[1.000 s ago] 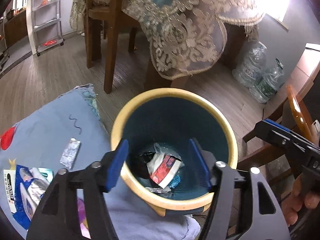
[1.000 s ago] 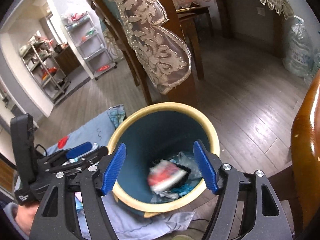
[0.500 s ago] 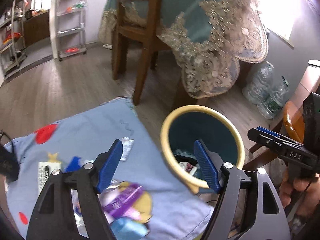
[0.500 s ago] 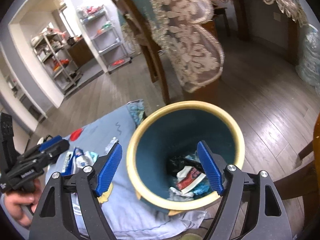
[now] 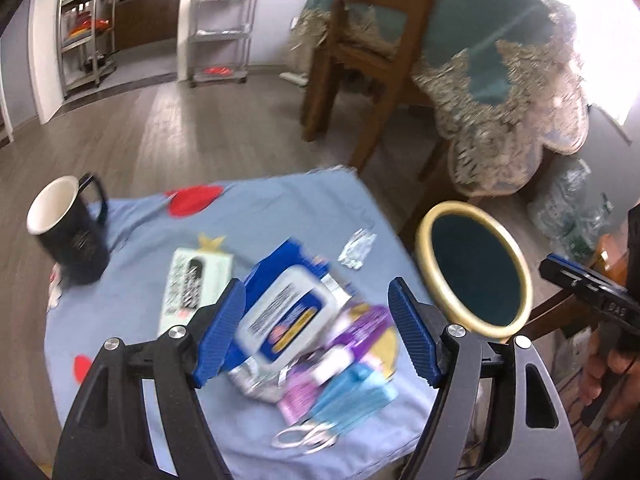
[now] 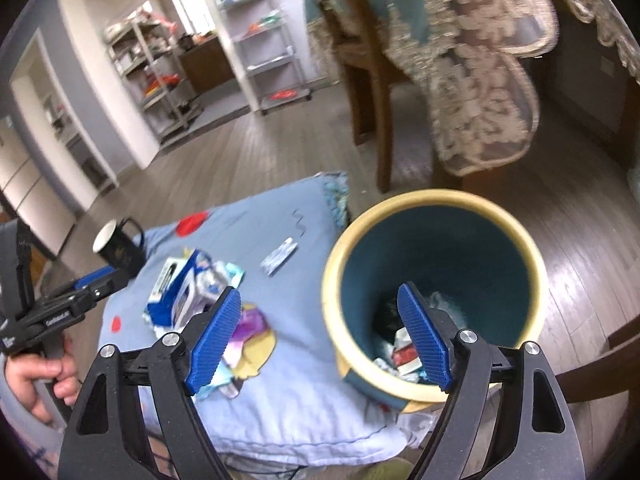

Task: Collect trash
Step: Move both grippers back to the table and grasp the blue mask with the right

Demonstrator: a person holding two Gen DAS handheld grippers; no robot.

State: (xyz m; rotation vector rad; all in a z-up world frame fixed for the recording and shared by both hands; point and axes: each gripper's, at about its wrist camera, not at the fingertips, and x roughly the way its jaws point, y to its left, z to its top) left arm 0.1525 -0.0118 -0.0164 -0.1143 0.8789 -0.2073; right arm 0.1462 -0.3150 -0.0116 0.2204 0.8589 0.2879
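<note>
Cloth-covered desk carries the litter; bin stands on the floor just off its right edge, wrappers lying in the bin's bottom. Mug sits upright at the desk's far-left corner. Flat box lies right of the mug, wipes pack right of that, mid-desk. Small foil packet lies alone nearer the far-right edge, toward the bin. Face mask and loose sachets are piled at the near edge beside the wipes pack. Chair and draped table stand behind the desk.
</note>
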